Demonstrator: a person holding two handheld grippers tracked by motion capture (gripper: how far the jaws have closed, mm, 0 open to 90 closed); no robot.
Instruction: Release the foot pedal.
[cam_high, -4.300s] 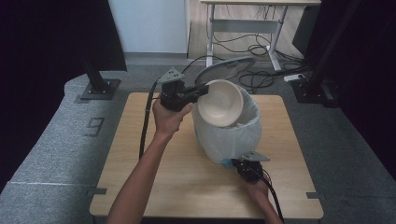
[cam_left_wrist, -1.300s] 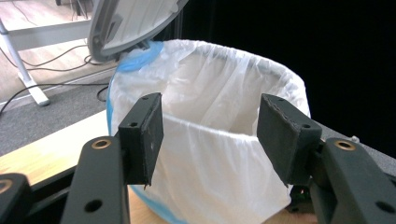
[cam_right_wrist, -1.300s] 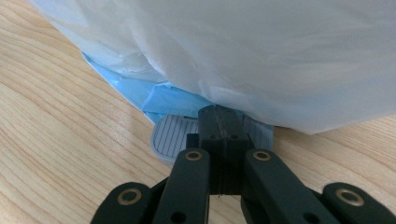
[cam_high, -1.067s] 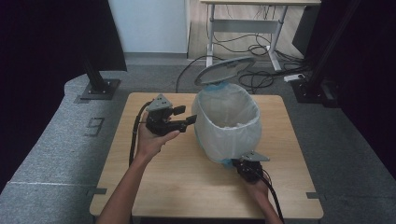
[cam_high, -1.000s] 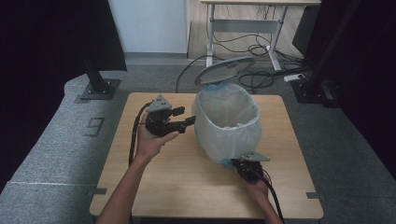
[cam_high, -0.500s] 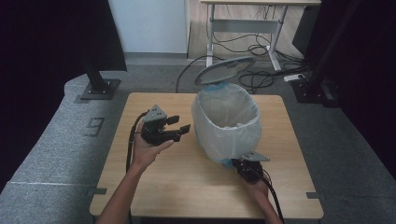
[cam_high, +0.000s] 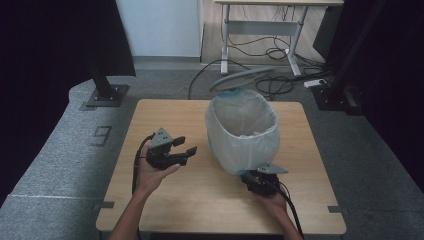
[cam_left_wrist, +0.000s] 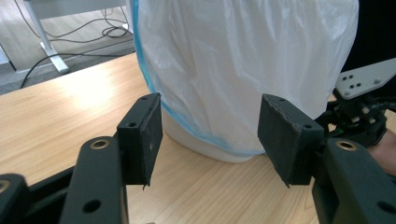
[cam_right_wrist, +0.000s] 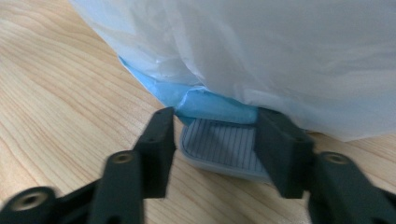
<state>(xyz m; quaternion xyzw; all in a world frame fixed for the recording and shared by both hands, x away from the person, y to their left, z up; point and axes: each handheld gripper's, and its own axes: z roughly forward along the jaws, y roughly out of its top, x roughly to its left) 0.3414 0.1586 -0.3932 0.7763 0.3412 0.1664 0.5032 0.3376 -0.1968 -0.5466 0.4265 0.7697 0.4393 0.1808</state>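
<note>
Fingers of right gripper (cam_right_wrist: 212, 140) parted around bin pedal (cam_right_wrist: 219, 147).

Only one readable mark: a pale figure like a "9" on the grey floor mat (cam_high: 102, 135), left of the bench (cam_high: 150, 115). No lettering legible on the bin bag (cam_high: 243, 131) or either claw.

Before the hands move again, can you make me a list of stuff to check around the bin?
1. Bin upright on the table: ok.
2. White bag draped over the bin's rim: ok.
3. Left gripper open, nothing held: ok.
4. Right gripper jaws have just been opening; the grey pedal lies between them, pads not pressing: ok.
5. Left gripper apart from the bin: ok.
6. What is inside the bag: cannot tell.
</note>
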